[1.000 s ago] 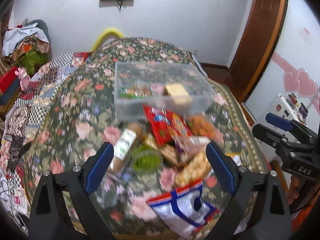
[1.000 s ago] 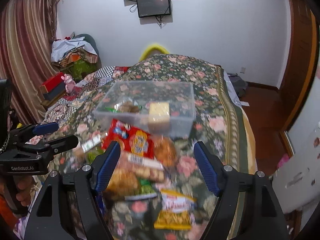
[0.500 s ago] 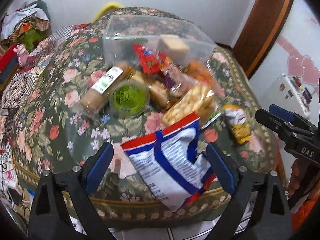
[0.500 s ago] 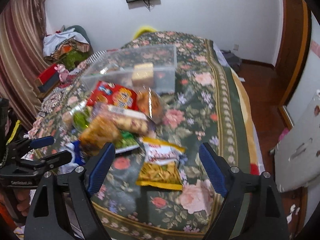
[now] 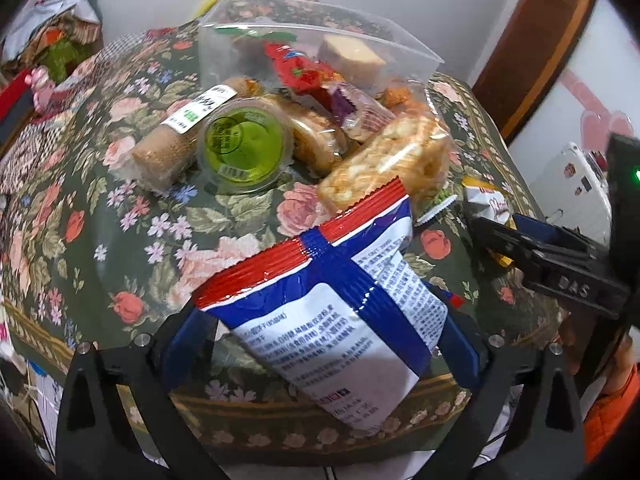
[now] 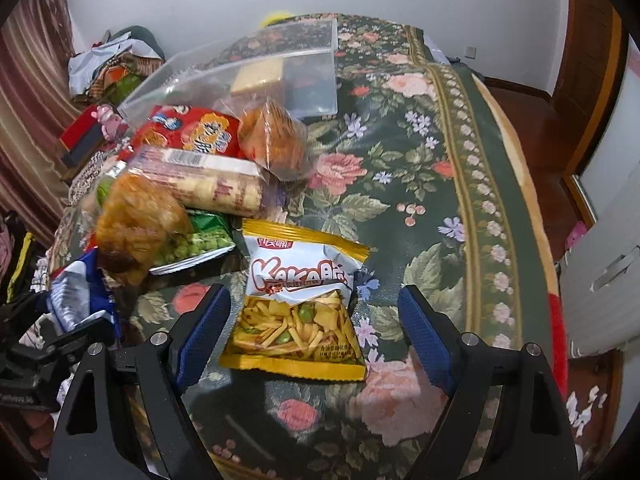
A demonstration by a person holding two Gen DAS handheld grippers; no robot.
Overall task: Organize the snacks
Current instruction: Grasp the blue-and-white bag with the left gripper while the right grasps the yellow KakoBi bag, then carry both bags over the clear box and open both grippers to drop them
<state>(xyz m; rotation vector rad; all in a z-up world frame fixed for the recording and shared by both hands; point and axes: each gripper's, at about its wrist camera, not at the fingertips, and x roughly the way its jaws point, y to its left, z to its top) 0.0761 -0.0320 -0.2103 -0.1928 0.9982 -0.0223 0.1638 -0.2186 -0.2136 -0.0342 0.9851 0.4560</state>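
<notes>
The left claw [image 5: 320, 344] stands wide, its jaws just opened further, straddling the blue-and-white bag [image 5: 344, 320] without gripping; the bag's long axis runs away from it. The right claw [image 6: 316, 332], released, brackets the yellow KakaBis packet [image 6: 298, 312] (near tabletop [image 6: 440, 184] edge). Far off, the clear bin [image 6: 280, 76] holds a pale block and a few packets.

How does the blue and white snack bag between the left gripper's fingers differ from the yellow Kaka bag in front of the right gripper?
The blue and white bag is red-topped and opaque, showing printed text; the yellow bag shows its chips. The blue and white bag overhangs the table edge; the yellow bag lies fully on the cloth. Both are sealed, each between open fingers.
</notes>
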